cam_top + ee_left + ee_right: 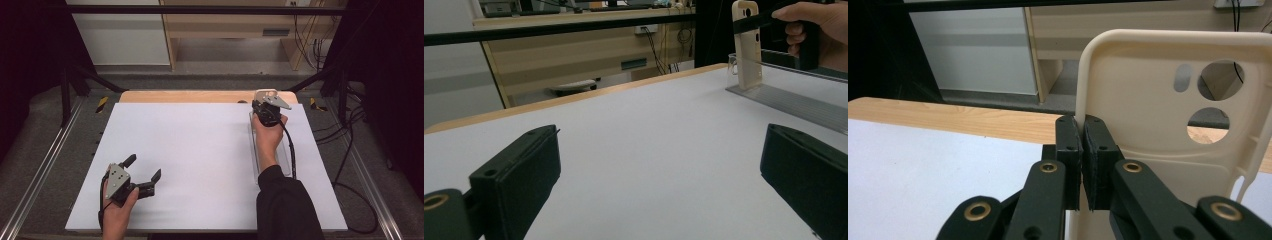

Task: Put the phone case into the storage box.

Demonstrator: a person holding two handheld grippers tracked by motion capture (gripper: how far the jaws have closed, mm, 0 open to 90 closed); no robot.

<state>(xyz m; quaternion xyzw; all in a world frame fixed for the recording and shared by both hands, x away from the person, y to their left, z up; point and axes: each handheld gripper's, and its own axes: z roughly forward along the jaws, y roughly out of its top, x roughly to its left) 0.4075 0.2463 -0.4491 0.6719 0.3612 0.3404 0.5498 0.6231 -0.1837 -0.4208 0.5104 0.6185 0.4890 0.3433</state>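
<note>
A cream phone case (1148, 115) with round camera holes stands upright, and my right gripper (1082, 130) is shut on its side edge. In the high view this gripper (263, 101) is at the far right of the white table, with the case (265, 92) sticking out beyond it. From the left gripper view, the case (746, 45) has its lower end down at the far end of a clear tray (784, 97). My left gripper (145, 166) rests near the front left corner, open, with nothing between its jaws (661, 165).
The clear tray (286, 150) lies lengthwise along the right side of the white sheet (195, 150), under the right forearm. A wooden strip (200, 96) borders the far edge. Dark frame bars and cables stand around the table.
</note>
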